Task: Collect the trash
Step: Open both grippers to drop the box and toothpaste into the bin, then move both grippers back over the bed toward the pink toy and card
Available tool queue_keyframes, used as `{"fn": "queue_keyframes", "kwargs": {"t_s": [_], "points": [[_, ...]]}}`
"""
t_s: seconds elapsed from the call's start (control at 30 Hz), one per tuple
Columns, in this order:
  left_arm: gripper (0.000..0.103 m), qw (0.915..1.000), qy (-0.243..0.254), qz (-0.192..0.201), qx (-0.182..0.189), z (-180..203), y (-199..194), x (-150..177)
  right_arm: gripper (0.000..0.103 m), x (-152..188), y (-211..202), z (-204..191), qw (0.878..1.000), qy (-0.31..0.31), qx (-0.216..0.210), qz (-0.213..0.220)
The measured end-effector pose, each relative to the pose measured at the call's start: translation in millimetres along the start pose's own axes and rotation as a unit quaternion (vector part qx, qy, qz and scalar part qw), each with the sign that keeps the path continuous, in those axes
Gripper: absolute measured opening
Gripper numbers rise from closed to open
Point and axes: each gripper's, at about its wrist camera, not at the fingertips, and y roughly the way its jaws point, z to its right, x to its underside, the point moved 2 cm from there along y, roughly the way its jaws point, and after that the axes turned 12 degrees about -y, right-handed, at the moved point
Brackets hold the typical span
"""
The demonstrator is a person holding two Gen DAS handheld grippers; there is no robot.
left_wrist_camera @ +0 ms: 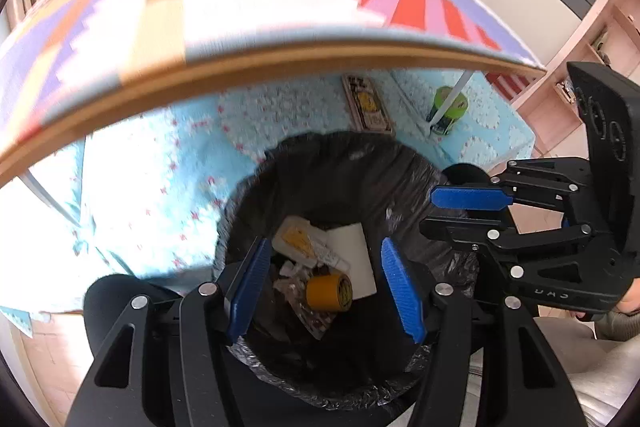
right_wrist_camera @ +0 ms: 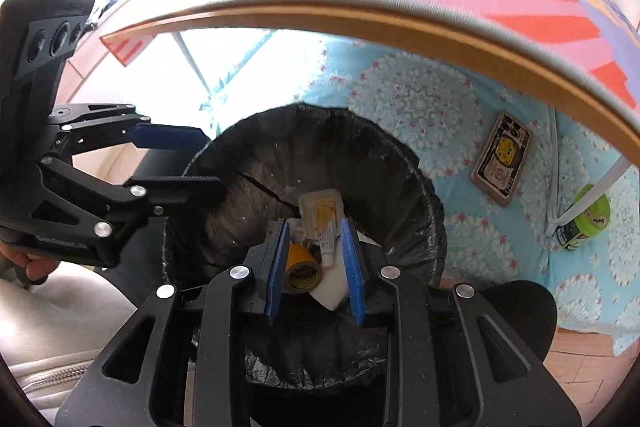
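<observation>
A bin lined with a black bag (left_wrist_camera: 360, 163) (right_wrist_camera: 256, 163) stands on the floor under the table edge. Inside lie a yellow tape roll (left_wrist_camera: 328, 291) (right_wrist_camera: 302, 271), a white packet with a yellow label (left_wrist_camera: 298, 241) (right_wrist_camera: 322, 215), a white paper piece (left_wrist_camera: 356, 251) and other scraps. My left gripper (left_wrist_camera: 326, 287) hangs open and empty over the bin mouth. My right gripper (right_wrist_camera: 316, 267) is open and empty above the bin too. Each gripper also shows in the other's view, the right one (left_wrist_camera: 460, 211) and the left one (right_wrist_camera: 192, 163), over the bin's rim.
A table (left_wrist_camera: 280, 67) with a patterned cloth overhangs the bin. On the blue floor mat (left_wrist_camera: 160, 167) lie a flat printed packet (left_wrist_camera: 368, 105) (right_wrist_camera: 502, 159) and a green tub (left_wrist_camera: 448, 109) (right_wrist_camera: 584, 223) beside a white table leg (right_wrist_camera: 584, 191). A grey sofa (right_wrist_camera: 48, 315) is nearby.
</observation>
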Motion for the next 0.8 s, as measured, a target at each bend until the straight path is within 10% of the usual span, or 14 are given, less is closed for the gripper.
{"fn": "queue_keyframes", "kwargs": {"t_s": [0.8], "points": [[0.056, 0.9880, 0.053, 0.145, -0.006, 10.5, -94.9, -88.9, 0.027, -73.8, -71.4, 12.9, 0.994, -0.041, 0.023, 0.103]]}}
